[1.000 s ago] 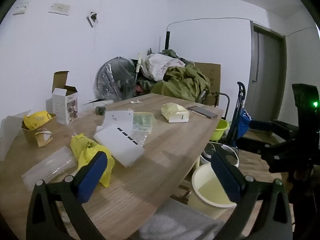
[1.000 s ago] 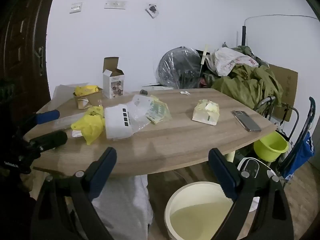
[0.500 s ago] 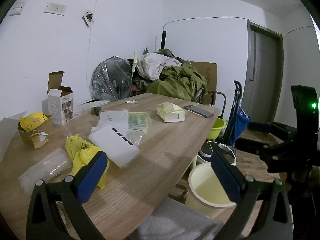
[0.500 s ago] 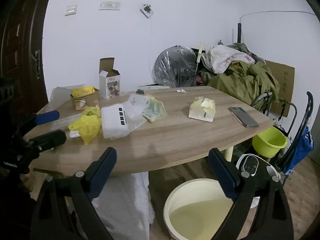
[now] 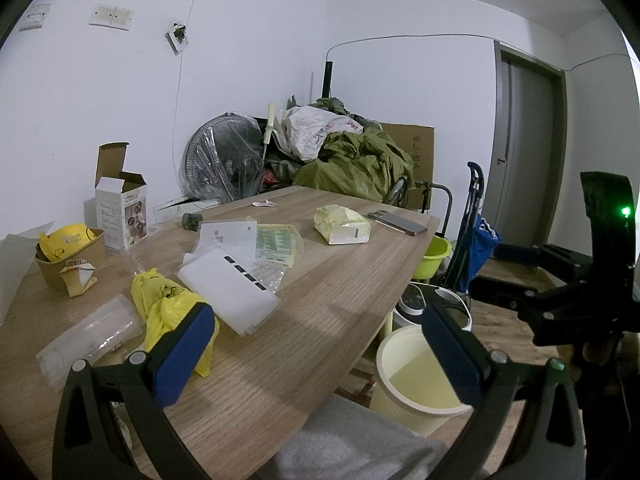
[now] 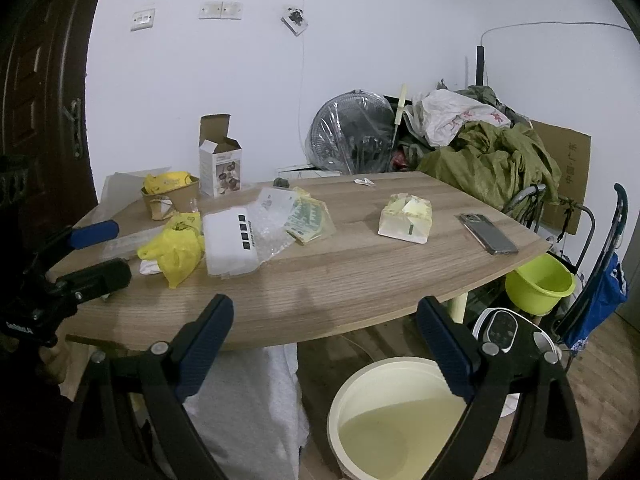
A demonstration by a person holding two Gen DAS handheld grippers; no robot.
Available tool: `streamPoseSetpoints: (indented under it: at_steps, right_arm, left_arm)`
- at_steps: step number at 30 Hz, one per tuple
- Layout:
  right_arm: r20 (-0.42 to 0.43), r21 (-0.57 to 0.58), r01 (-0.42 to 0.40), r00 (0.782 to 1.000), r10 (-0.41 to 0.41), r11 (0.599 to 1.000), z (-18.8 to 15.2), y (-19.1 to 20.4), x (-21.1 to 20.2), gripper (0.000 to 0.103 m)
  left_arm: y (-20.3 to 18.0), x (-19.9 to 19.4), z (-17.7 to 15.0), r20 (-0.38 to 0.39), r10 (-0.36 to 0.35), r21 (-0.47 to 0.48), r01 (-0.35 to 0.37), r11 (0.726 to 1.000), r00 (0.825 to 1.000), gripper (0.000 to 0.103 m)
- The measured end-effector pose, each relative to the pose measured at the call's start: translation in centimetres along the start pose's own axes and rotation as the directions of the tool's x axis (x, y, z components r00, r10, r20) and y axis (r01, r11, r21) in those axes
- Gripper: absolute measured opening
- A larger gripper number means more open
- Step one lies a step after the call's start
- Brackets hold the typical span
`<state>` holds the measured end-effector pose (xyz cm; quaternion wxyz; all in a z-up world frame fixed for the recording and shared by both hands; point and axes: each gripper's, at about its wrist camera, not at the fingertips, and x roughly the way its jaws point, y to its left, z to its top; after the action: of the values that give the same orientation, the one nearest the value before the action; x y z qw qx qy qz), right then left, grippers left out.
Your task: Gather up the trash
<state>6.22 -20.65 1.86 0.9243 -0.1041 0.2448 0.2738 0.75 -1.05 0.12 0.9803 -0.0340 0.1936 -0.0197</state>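
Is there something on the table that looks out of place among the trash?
Yes. A phone lies flat near the right end of the table, apart from the litter. It looks intact, unlike the crumpled yellow bag and torn wrappers, so it probably should not go in the bin.

Left gripper (image 5: 316, 344) and right gripper (image 6: 326, 340) both hang level, jaws spread wide, holding nothing

Both views are dim and flat, lit by soft, cool overhead room light. Shadows on the pale wood-grain bench (image 5: 320, 300) are faint and blurred at the edges. Fisheye distortion bows the white plaster wall (image 6: 380, 60) and the bench edge, and black vignetting fills the corners. A small green indicator light (image 5: 625, 211) glares brightly. The dark brown wooden door (image 6: 36, 100) sinks into murk.
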Motion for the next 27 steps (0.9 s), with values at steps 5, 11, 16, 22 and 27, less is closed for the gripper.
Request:
streamPoseSetpoints:
  at_steps: [5,11,16,22,27]
  right_arm:
    - [0.000,-0.001,-0.001,1.000,0.001,1.000,-0.01,-0.04,-0.04,0.092]
    - [-0.001,-0.001,-0.003,1.000,0.003,1.000,-0.01,-0.06,0.02,0.092]
    - [0.000,-0.001,-0.006,1.000,0.006,1.000,-0.01,0.01,0.04,0.092]
    - [-0.001,0.000,-0.006,1.000,0.006,1.000,0.02,-0.02,0.03,0.092]
    - [-0.002,-0.001,-0.006,1.000,0.006,1.000,0.11,0.05,0.12,0.092]
  left_arm:
    - [-0.03,0.02,0.01,0.000,0.001,-0.001,-0.001,1.000,1.000,0.103]
    - [-0.01,0.01,0.01,-0.001,0.000,-0.002,0.000,1.000,1.000,0.103]
    - [-0.05,0.02,0.04,0.000,-0.001,-0.001,0.001,1.000,1.000,0.103]
    - [-0.07,0.03,0.04,0.000,-0.001,-0.001,0.001,1.000,1.000,0.103]
    - [0.01,-0.01,0.03,0.000,-0.001,-0.003,0.001,1.000,1.000,0.103]
